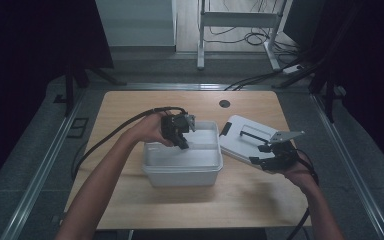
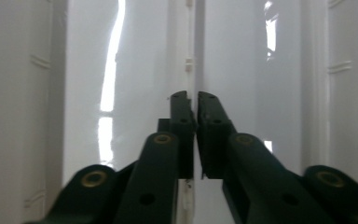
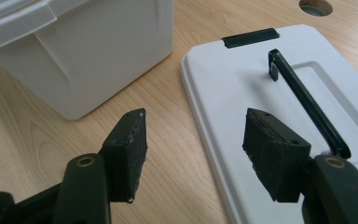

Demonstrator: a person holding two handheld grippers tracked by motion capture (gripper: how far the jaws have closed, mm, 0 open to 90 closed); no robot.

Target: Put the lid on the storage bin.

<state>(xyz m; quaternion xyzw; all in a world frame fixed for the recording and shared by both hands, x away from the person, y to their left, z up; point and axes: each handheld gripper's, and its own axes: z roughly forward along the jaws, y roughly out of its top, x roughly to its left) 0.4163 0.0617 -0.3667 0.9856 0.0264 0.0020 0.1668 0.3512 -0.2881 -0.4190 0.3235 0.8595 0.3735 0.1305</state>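
High view, left to right: left claw (image 1: 182,134) dipped over the far rim of the white bin (image 1: 182,175) at the middle of the counter (image 1: 125,105) — jaws pressed together on a thin upright white rib inside the bin, as seen in the left gripper view (image 2: 190,60). Bare wood in front of the bin and at its left. Just right of the bin, a narrow strip of counter, then the white lid (image 1: 245,135) lying flat, black handle (image 3: 307,102) on top, black latch (image 3: 251,37) at its far edge. Right claw (image 1: 272,150) low at the lid's near edge, spread wide — one jaw over wood, one over the lid. Cable hole (image 1: 224,103) beyond.
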